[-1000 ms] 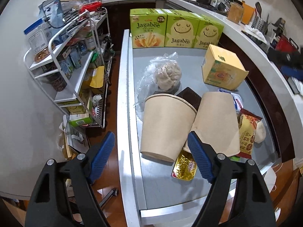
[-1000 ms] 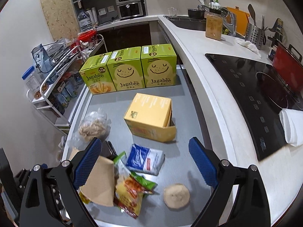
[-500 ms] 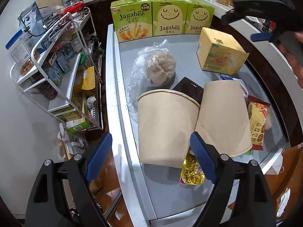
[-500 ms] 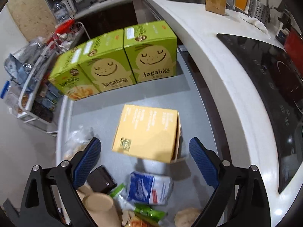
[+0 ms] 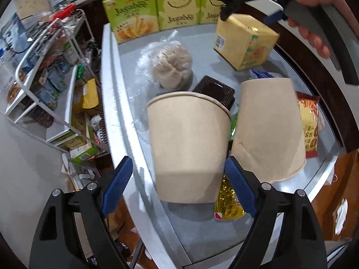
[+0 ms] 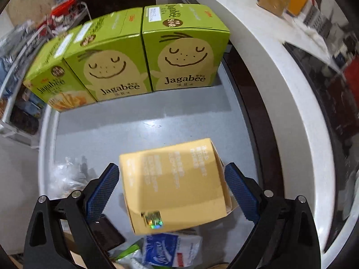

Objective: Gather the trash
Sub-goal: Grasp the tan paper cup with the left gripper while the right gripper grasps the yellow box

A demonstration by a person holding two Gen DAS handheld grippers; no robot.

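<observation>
My left hand-held gripper (image 5: pixel 177 183) hung spread wide around the upright paper cup (image 5: pixel 188 143) on the desk (image 5: pixel 202 228), while my right hand-held gripper (image 6: pixel 171 187), jaws apart, straddled the yellow box (image 6: pixel 175 186) farther back.

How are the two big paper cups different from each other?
The left paper cup stands upright with its rim on top; the right paper cup is upside down, rim at the bottom. The left one sits between the left hand-held gripper's open fingers; the right one doesn't. Both are plain tan.
</observation>
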